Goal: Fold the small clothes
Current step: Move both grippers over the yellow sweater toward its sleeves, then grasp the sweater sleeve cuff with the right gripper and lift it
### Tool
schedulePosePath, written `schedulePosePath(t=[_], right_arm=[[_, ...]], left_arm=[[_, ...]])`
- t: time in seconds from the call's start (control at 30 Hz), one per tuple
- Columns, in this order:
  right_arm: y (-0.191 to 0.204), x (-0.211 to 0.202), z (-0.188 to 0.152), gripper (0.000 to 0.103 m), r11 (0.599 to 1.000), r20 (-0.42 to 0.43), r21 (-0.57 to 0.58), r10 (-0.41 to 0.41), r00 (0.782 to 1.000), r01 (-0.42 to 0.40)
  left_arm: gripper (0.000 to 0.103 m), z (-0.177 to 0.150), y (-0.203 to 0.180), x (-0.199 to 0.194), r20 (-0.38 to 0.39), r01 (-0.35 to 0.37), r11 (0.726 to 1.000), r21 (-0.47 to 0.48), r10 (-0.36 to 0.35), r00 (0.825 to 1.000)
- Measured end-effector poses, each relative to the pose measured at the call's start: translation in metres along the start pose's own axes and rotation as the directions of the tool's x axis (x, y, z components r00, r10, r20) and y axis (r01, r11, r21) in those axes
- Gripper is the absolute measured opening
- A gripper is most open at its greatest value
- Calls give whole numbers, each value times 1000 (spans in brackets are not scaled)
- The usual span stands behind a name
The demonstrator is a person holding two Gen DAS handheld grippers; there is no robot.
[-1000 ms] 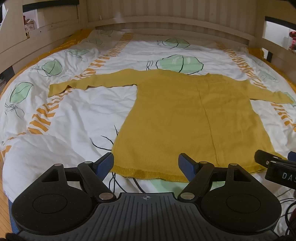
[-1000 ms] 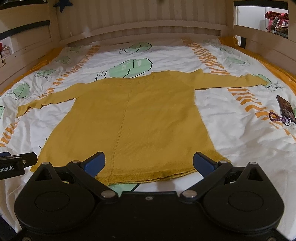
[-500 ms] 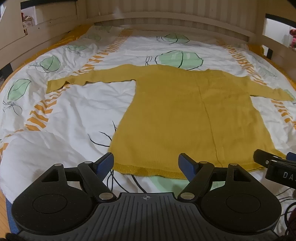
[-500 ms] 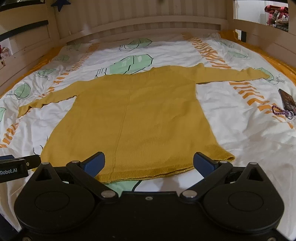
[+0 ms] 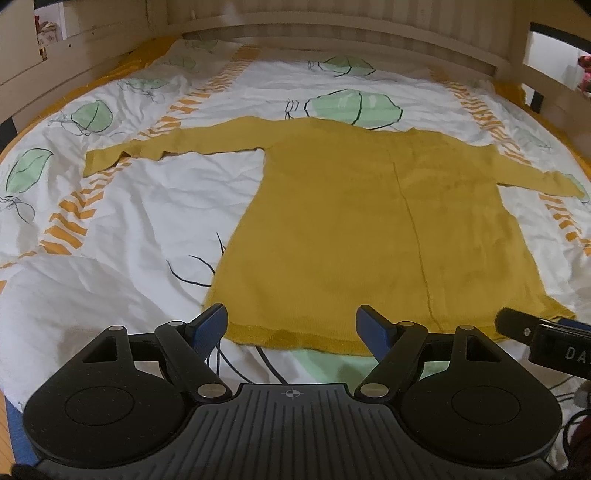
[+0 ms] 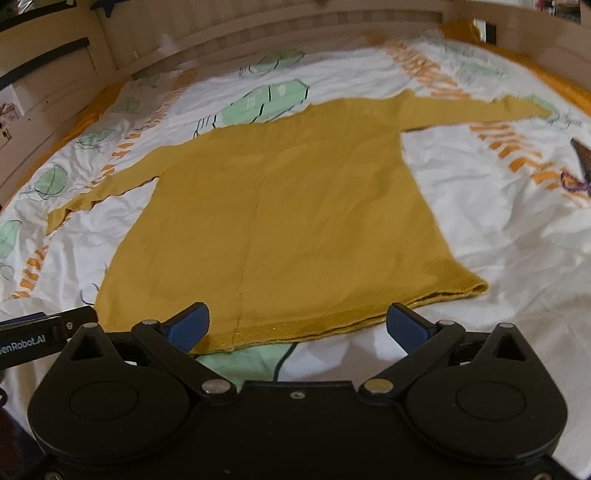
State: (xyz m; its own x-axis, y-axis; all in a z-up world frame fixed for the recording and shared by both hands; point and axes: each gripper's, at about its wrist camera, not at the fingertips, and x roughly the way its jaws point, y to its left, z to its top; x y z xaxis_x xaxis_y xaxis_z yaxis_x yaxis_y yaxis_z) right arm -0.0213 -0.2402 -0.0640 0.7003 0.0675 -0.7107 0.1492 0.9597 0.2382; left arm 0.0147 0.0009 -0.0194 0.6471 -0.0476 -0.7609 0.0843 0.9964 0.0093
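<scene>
A mustard-yellow knit sweater point(image 5: 369, 221) lies flat on the bed, hem toward me and both sleeves spread out sideways; it also shows in the right wrist view point(image 6: 288, 221). My left gripper point(image 5: 291, 326) is open and empty, hovering just before the hem's left part. My right gripper point(image 6: 297, 325) is open and empty, just before the hem's right part. The right gripper's tip shows in the left wrist view point(image 5: 543, 332), and the left gripper's tip in the right wrist view point(image 6: 48, 328).
A white duvet point(image 5: 129, 221) with green leaves and orange stripes covers the bed. Wooden bed rails point(image 5: 332, 26) enclose the far side and both sides. A dark phone with a purple keyring point(image 6: 580, 162) lies on the duvet at the right.
Both grippers have moved forward toward the sweater's hem, so the sweater looks larger. The right wrist view has tilted and is blurred. Both grippers stay open.
</scene>
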Motion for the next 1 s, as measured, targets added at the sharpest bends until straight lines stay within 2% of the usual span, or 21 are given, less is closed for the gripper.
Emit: schedulePosePath(t=[0.13,0.4,0.57,0.73,0.87,1.0], right_arm=[[-3,5,11,102,1000,-35,9,19,999,-18],[-10,17,44,102,999,-52,21,40,998,-39],[-18,34,68,102,1000,-99,23,19,995,-16],[-34,53,88,102,999,-101,36,2,995,1],[-45,75,103,102,999,-112,33,-33,993,37],[-53,101,117,102,996,-116,12,-86,990,88]], left_arm=[[76,9,1,3,0,6,1000,6,-6,1000],[76,45,2,17,28,20,1000,0,-20,999],[76,74,-4,35,49,15,999,28,-17,999],[76,100,-14,64,46,6,999,49,-8,999],[76,118,-24,92,27,18,998,66,-19,999],[76,131,-34,122,41,14,995,95,-18,999]])
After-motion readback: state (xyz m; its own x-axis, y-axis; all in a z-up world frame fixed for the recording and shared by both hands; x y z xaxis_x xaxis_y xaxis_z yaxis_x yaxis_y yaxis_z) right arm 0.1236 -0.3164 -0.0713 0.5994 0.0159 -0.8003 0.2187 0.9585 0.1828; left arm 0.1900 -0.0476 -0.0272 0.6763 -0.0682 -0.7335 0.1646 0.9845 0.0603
